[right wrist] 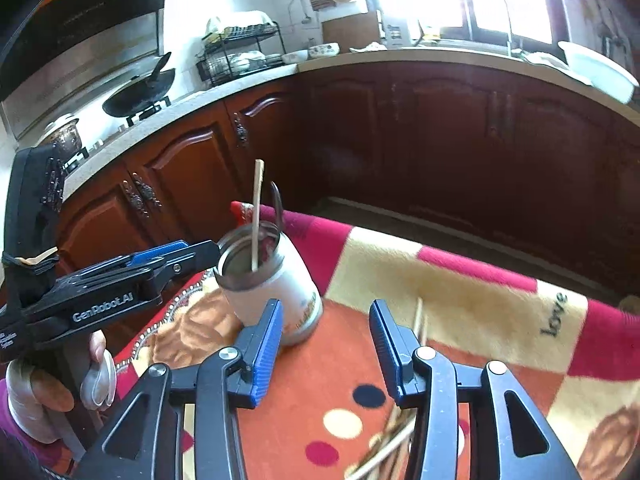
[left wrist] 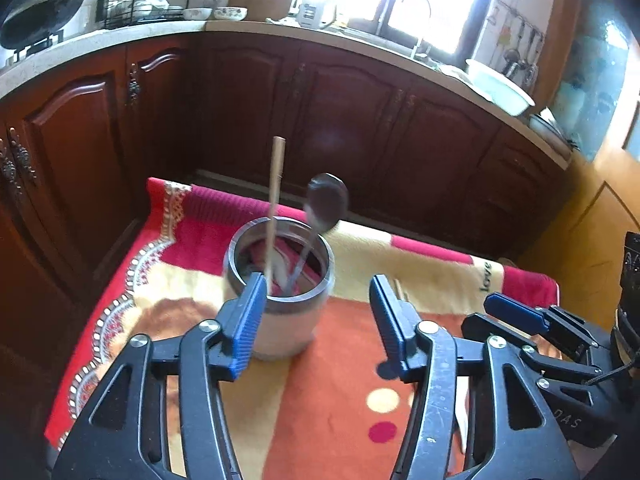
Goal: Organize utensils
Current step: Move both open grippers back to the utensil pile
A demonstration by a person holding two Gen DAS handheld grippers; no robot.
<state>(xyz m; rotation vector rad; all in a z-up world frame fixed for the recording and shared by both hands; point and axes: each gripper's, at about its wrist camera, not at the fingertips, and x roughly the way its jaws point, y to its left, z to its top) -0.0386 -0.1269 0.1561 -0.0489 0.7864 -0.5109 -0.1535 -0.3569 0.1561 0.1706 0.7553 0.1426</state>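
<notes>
Now, in the left wrist view, the left gripper (left wrist: 318,320) stands half open and empty; the jar (left wrist: 280,280) sits at its 11 o'clock, holding a chopstick (left wrist: 276,200) and a spoon (left wrist: 326,202). From the right wrist, the right gripper (right wrist: 326,344) gapes empty too, jar (right wrist: 272,284) at 11 o'clock, loose chopsticks (right wrist: 384,452) on the cloth (right wrist: 460,300) at 5.

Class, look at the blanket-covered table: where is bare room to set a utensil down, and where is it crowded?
Free: the orange spotted blanket patch between the white steel-rimmed jar and the yellow "love" panel. Crowded: the jar, holding a wooden chopstick and metal spoon, and the loose chopsticks at the near edge.
</notes>
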